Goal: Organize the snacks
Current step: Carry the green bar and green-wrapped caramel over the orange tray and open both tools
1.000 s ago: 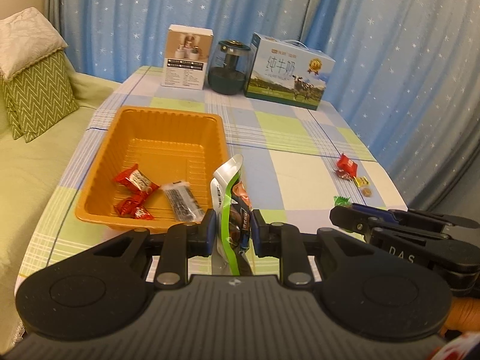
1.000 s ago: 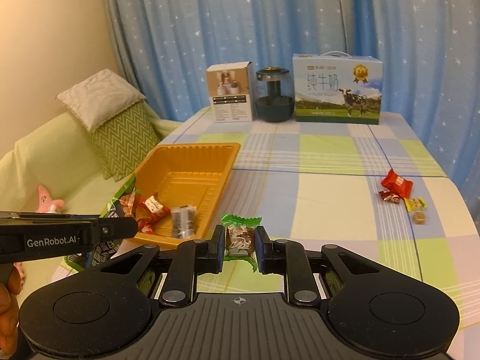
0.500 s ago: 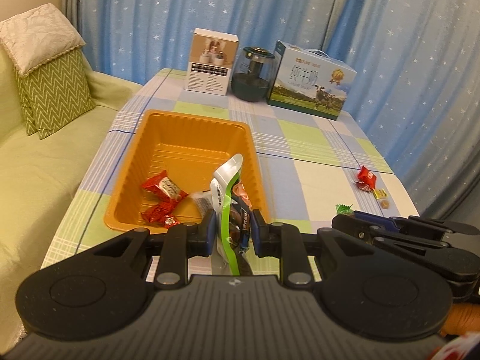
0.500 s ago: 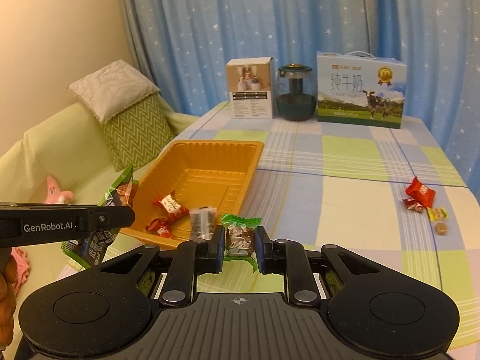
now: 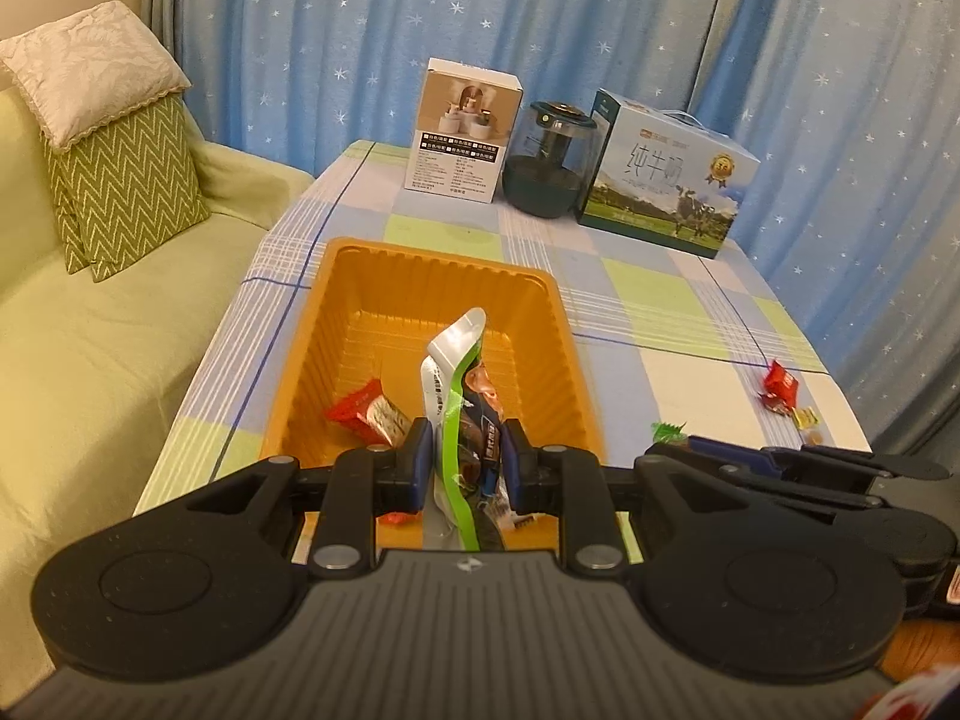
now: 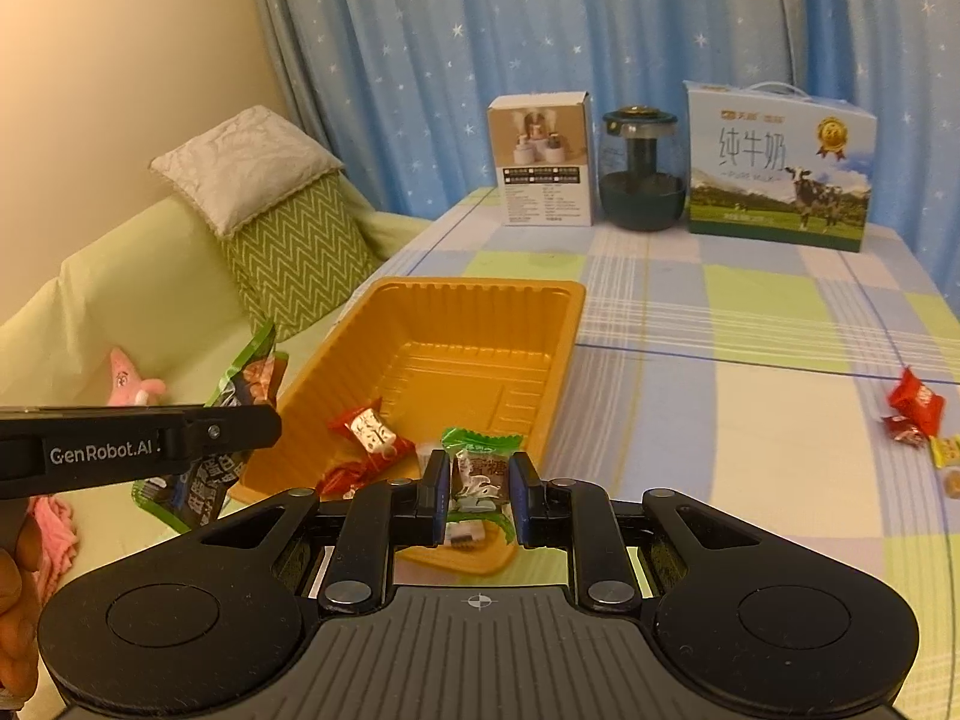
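Both grippers are carrying snacks to the orange plastic tray (image 5: 558,324) at frame centre: left gripper (image 5: 462,462) is clamping a green-and-silver foil snack pouch (image 5: 459,414), right gripper (image 6: 478,489) is clamping a green-wrapped candy (image 6: 480,468); next, hovering over tray and releasing both.

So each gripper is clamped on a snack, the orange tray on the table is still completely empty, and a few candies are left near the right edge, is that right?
Not quite: the orange tray is not empty. The right wrist view shows red-wrapped candies already lying in it. The rest holds: the left gripper clamps a green snack packet, the right gripper a green-wrapped candy, and loose candies remain on the table.

Checked table (image 6: 750,324), orange tray (image 6: 543,324) near its edge, two boxes (image 6: 543,162) and a jar (image 6: 642,180) at the back, loose sweets (image 6: 915,405) at the right
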`<state>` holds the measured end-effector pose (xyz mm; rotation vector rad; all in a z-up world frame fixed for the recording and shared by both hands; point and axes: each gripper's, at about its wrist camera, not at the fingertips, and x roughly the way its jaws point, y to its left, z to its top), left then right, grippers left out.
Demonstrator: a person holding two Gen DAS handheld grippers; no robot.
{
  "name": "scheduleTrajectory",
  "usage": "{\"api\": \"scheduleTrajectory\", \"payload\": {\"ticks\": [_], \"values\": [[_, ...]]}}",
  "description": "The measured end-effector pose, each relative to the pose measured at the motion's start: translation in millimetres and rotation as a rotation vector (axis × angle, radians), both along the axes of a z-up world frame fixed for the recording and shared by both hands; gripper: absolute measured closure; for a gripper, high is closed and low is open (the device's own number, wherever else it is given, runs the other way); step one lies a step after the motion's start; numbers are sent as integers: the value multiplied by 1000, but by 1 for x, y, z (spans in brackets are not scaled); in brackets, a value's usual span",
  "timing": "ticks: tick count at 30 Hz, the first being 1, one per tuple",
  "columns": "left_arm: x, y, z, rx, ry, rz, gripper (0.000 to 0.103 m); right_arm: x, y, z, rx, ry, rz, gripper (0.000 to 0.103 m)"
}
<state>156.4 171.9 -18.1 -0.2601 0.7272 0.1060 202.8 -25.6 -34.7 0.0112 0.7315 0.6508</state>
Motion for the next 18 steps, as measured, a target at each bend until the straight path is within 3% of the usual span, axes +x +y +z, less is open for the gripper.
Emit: {"api": "scheduleTrajectory", "payload": {"ticks": [18], "values": [[57,25,-32,-14,29,-21,82,45,24,-21,-17,23,-12,82]]}}
